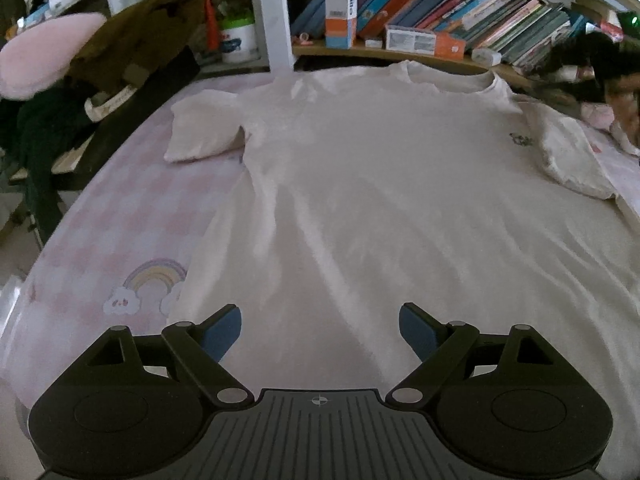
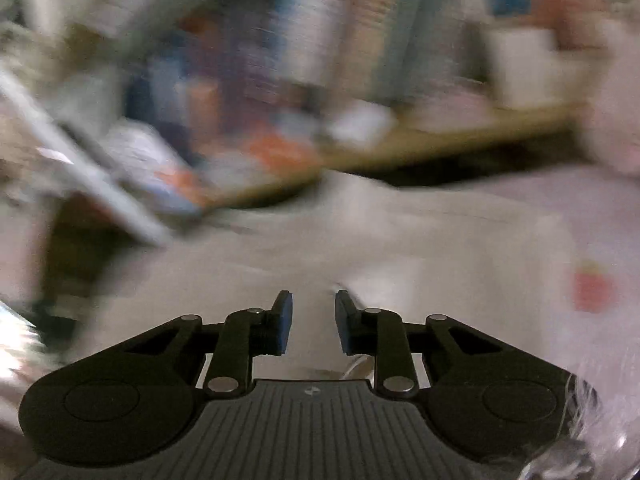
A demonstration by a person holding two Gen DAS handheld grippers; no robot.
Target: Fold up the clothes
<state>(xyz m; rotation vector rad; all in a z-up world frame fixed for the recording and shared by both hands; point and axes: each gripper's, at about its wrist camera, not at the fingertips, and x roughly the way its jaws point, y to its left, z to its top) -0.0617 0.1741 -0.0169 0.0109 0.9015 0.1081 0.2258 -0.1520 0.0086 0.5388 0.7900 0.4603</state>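
White T-shirt (image 1: pixel 380 184) flat; left gripper (image 1: pixel 320 328) angled down, spread wide; right gripper (image 2: pixel 313 322) narrowed, pinching nothing

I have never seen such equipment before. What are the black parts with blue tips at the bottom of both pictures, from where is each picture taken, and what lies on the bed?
The black parts are hand-held grippers, one in each of a person's hands; there is no robot arm. Each carries a camera that looks forward along its two blue-tipped fingers.

The sharp picture comes from the left gripper. Its jaws stand wide open over the near end of a white T-shirt, spread flat on a pink checked bedsheet, collar toward the bookshelf. It holds nothing.

The blurred picture comes from the right gripper. Its jaws stand narrowly apart with nothing visibly clamped between them. Pale cloth lies beneath; the blur hides more.
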